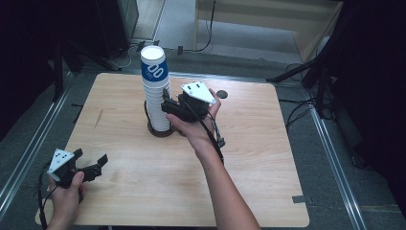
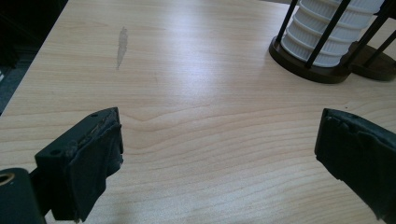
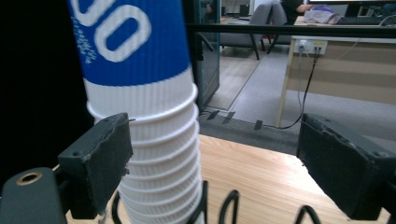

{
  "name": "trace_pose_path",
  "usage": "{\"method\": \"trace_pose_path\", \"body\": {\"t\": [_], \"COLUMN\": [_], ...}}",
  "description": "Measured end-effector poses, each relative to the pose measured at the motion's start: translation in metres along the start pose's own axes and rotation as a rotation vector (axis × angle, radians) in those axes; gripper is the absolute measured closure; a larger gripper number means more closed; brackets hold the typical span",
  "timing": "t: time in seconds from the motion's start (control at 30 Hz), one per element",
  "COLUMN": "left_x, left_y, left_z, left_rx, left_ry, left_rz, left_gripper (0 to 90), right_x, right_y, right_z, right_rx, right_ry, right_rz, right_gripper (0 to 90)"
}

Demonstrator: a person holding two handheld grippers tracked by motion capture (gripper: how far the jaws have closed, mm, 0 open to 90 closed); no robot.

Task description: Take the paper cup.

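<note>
While the right tongs [image 1: 168, 106] stand just beside the stack of paper cups [image 1: 155, 88] at mid-counter [image 1: 249, 158], the left tongs [image 1: 91, 163] hover wide, well apart. From the left tongs, wire holder [image 2: 327, 70] lies far ahead-right. From the right tongs, jaws gape wide; cups look light, crushable, best gripped below the rim; blue band reads "00".

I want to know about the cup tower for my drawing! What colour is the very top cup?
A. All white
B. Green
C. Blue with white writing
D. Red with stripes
C: the top cup of the stack of cups is blue with big white lettering, while the cups nested below it are plain ribbed white, as the right gripper view shows close up beside the open right tongs.
</note>
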State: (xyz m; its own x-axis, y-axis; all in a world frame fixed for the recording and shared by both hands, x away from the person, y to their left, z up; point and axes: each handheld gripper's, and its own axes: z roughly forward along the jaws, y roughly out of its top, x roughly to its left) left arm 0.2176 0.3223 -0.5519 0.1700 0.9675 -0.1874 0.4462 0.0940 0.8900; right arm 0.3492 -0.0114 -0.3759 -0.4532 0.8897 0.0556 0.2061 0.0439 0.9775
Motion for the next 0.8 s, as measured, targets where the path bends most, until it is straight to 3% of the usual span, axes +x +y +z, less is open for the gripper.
{"method": "trace_pose_path", "body": {"t": [0.8], "left_x": [-0.001], "left_y": [0.000], "left_z": [0.000], "left_rx": [-0.001], "left_ry": [0.001], "left_rz": [0.002], "left_gripper": [1.9], "right_x": [0.033], "right_y": [0.012], "right_z": [0.029], "right_rx": [0.009], "right_ry": [0.029], "right_rz": [0.006], "right_gripper": [5.7]}}
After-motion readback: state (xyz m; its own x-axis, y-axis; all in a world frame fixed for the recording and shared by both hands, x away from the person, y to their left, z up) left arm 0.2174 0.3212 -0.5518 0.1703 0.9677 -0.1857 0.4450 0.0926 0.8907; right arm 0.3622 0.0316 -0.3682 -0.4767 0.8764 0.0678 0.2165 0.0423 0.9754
